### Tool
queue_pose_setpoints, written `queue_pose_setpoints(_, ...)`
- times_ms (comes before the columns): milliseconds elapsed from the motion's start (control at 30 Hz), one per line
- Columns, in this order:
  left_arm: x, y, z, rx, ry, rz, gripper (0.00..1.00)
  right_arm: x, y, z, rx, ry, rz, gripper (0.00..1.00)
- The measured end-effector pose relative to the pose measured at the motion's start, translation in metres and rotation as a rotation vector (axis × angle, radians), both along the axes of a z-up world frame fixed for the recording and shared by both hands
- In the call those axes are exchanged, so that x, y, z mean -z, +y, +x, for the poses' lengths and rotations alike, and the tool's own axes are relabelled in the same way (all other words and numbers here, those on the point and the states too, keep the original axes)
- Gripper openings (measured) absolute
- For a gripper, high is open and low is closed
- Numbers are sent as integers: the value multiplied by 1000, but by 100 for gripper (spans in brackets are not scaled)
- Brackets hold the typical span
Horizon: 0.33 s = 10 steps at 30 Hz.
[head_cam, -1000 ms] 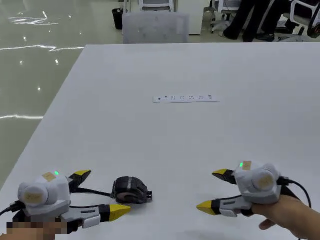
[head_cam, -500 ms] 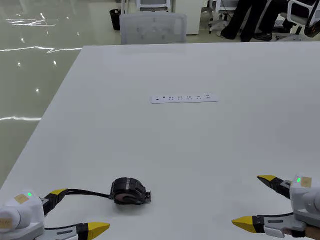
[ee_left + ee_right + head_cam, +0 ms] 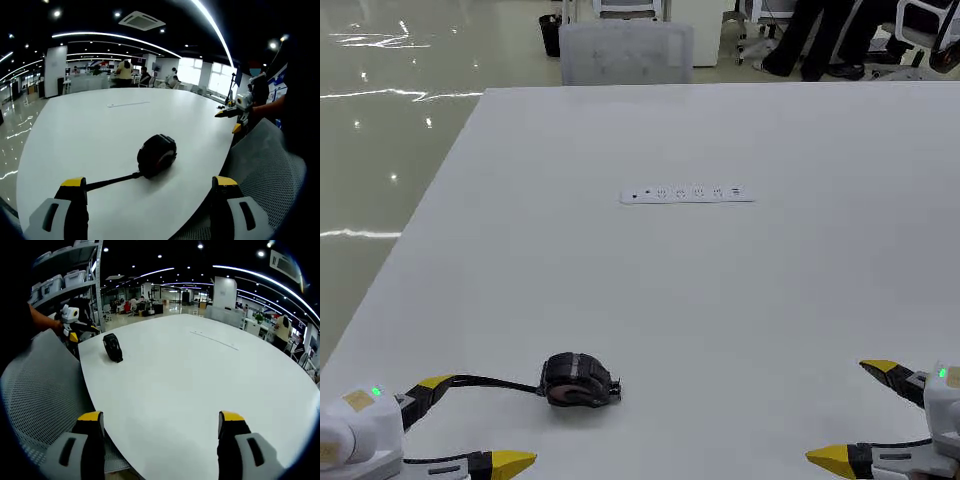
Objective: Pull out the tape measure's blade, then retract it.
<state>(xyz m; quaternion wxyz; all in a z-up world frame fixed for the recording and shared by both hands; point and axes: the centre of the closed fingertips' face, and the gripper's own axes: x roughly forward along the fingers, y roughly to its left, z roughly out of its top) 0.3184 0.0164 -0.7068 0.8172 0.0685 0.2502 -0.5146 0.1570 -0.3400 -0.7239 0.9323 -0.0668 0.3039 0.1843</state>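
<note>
Tape measure (image 3: 576,380) near front table (image 3: 720,290) edge; left tongs (image 3: 475,422), right tongs (image 3: 855,412) agape.

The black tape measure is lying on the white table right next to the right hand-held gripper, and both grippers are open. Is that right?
Not quite. The black tape measure lies on the white table next to the left hand-held gripper, not the right hand-held gripper, which is over at the other side. The head view shows it. Both are open.

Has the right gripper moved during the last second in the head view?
Yes. The right gripper has drawn back toward the person and to the right, farther from the fixed power strip.
</note>
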Motion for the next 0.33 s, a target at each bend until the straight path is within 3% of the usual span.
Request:
queue_pose_setpoints(67, 0, 1, 1, -10, 19, 3, 100, -1, -1, 0, 4, -2, 4, 97)
queue_pose_setpoints(333, -3, 2, 3, -7, -4, 8, 100, -3, -1, 4, 6, -8, 11, 100)
